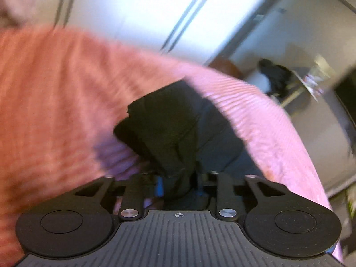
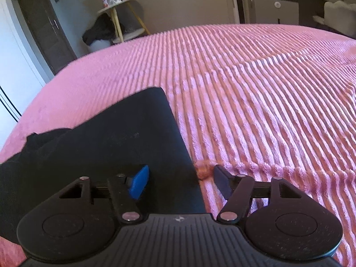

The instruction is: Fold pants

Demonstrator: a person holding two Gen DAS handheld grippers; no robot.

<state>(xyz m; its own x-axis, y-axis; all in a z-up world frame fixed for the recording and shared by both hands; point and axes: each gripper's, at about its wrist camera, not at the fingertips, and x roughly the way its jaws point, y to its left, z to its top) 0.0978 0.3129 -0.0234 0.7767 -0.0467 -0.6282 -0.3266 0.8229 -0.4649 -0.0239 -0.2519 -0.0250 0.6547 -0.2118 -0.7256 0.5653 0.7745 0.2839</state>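
The black pants (image 2: 106,142) lie on the pink ribbed bedspread (image 2: 255,93), near its left edge, one straight folded edge running toward the right tool (image 2: 180,180). That tool's fingers are spread wide, the blue-padded one over the pants, the other over the bedspread beside them. The left tool (image 1: 180,182) is pinching a bunched fold of the pants (image 1: 169,124), lifted above the bedspread (image 1: 55,89). Beyond the bedspread stands a small round side table (image 2: 115,6) carrying small items, too blurred to identify.

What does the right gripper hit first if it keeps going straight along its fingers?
Probably the black pants: the open right gripper straddles their right edge, so the blue-padded finger would run onto the fabric and the other onto the pink ribbed blanket. Height above the fabric is unclear.
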